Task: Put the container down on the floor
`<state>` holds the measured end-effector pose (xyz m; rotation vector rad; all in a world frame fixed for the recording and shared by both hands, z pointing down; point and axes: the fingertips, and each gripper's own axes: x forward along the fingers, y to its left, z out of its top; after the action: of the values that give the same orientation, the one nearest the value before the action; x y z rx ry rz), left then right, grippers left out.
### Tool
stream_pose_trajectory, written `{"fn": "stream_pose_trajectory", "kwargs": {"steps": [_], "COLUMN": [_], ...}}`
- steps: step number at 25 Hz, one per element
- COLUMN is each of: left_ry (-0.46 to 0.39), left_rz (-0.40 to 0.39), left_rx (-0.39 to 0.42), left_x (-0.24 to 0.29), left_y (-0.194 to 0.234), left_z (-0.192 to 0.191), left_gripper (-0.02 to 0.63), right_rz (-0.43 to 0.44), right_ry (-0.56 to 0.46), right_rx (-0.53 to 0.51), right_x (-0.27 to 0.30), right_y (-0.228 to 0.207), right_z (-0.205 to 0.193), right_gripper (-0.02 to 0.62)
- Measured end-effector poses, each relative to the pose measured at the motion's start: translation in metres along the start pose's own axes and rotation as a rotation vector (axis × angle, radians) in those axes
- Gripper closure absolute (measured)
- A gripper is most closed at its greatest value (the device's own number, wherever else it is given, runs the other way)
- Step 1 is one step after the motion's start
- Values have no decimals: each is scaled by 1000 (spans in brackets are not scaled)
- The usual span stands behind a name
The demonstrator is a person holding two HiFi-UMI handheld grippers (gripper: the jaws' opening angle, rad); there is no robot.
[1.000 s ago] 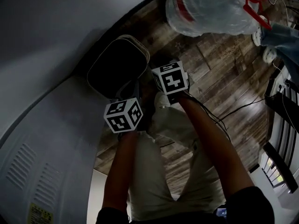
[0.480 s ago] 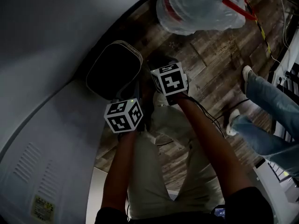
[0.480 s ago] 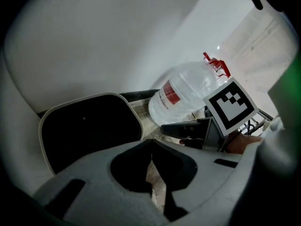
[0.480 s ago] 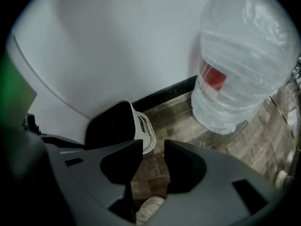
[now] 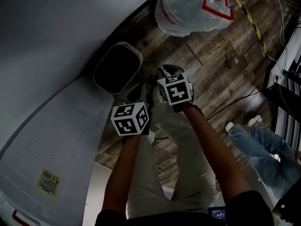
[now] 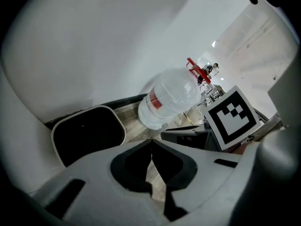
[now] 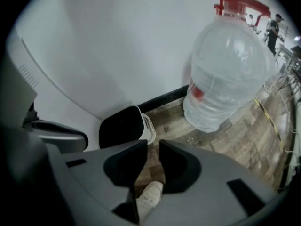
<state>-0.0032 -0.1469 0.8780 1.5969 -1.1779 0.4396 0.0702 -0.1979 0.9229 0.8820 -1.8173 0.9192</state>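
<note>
The container (image 5: 117, 68) is a dark bin with a cream rim. It stands upright on the wooden floor against the white wall, also seen in the left gripper view (image 6: 87, 136) and the right gripper view (image 7: 123, 126). Both grippers hang above and in front of it, clear of it. My left gripper (image 5: 138, 94) has its jaw tips together (image 6: 151, 142) with nothing between them. My right gripper (image 5: 164, 72) shows a narrow gap (image 7: 153, 147); its jaws have just been closing and hold nothing.
A large clear water bottle (image 5: 188, 8) with a red cap stands on the floor just beyond the container. A white cabinet (image 5: 47, 140) fills the left. Another person's jeans-clad legs (image 5: 256, 145) and cables (image 5: 235, 108) are at the right. My shoe (image 7: 149, 194) is below the right jaws.
Both grippers have risen away from the container, which stays on the floor. The right jaws have narrowed. The person in jeans has moved toward the lower right.
</note>
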Motion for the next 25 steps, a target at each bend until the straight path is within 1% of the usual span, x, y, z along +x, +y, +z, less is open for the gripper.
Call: {"fn": "stream_pose_trajectory", "kwargs": {"steps": [3,6,10,15,19,22,25], "left_ry": [-6,-2,3,8,-8,-28,-45], "left_rz": [1,-5,-7,-2,-4,7,-13], "left_rx": [-4,10,15,0,9,21,41], "left_x": [-20,-40,-63,-84,-100,-120,-136], "left_y": [-16,-37,-57,-77,-88,-90,-103], "left_z": [12,23,34,40,50,57,60], "left_gripper": [586,586,586,586,586,586,586], "right_rz": [-5,-10,1,6,10,12,16], "right_ry": [-12,-26,-26,-38,-30,-55,-89], "right_rx": [5,22,36,41,63,86,140], "right_x": [-31,-59,-91,-123,-147,-166,-189], "right_y": [5,4,13,18,26,38,44], "right_z": [7,10,17,31,31,28,25], "right_gripper": [528,543,551,557,560,561,561]}}
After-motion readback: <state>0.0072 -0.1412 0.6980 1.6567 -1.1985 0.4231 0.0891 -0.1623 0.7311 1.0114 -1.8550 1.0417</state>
